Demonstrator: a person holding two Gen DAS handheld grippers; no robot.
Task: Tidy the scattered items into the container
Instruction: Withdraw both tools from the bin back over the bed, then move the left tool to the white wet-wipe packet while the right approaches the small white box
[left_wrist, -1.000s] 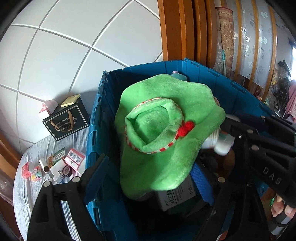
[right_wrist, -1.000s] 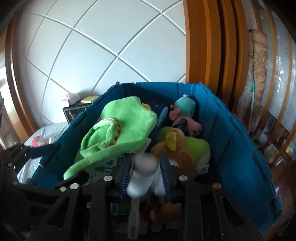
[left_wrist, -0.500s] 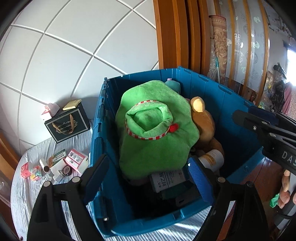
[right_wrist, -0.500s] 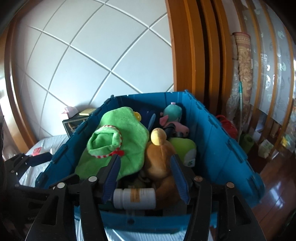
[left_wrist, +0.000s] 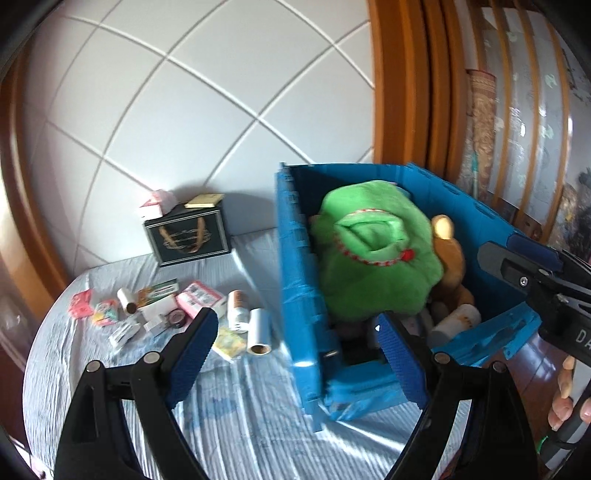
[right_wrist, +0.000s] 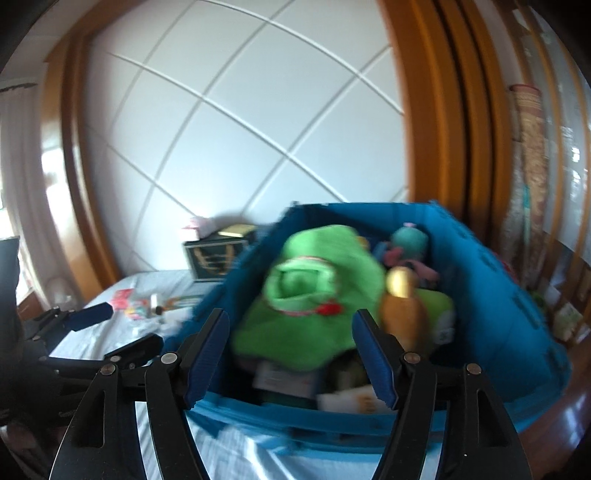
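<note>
A blue crate (left_wrist: 295, 295) (right_wrist: 517, 317) stands on the striped cloth, holding a green plush hat (left_wrist: 373, 254) (right_wrist: 310, 295), a brown plush toy (left_wrist: 448, 251) (right_wrist: 402, 314), a teal and pink plush (right_wrist: 410, 243) and a white bottle (left_wrist: 458, 321) (right_wrist: 354, 402). Scattered small items lie left of the crate: a white roll (left_wrist: 258, 332), a white and brown bottle (left_wrist: 236, 310), a pink pack (left_wrist: 199, 295). My left gripper (left_wrist: 291, 354) is open and empty, near the crate's front left corner. My right gripper (right_wrist: 291, 354) is open and empty before the crate's front wall.
A black gift box (left_wrist: 188, 236) with a pink box (left_wrist: 157, 203) and a yellow pad on top stands at the wall. Small packets (left_wrist: 99, 306) lie at the far left of the cloth. The right gripper's body (left_wrist: 535, 284) shows at the crate's right.
Both grippers have pulled back from the crate and stand open. The white bottle that the right gripper held now lies in the crate. The left view has swung left onto the scattered items.
</note>
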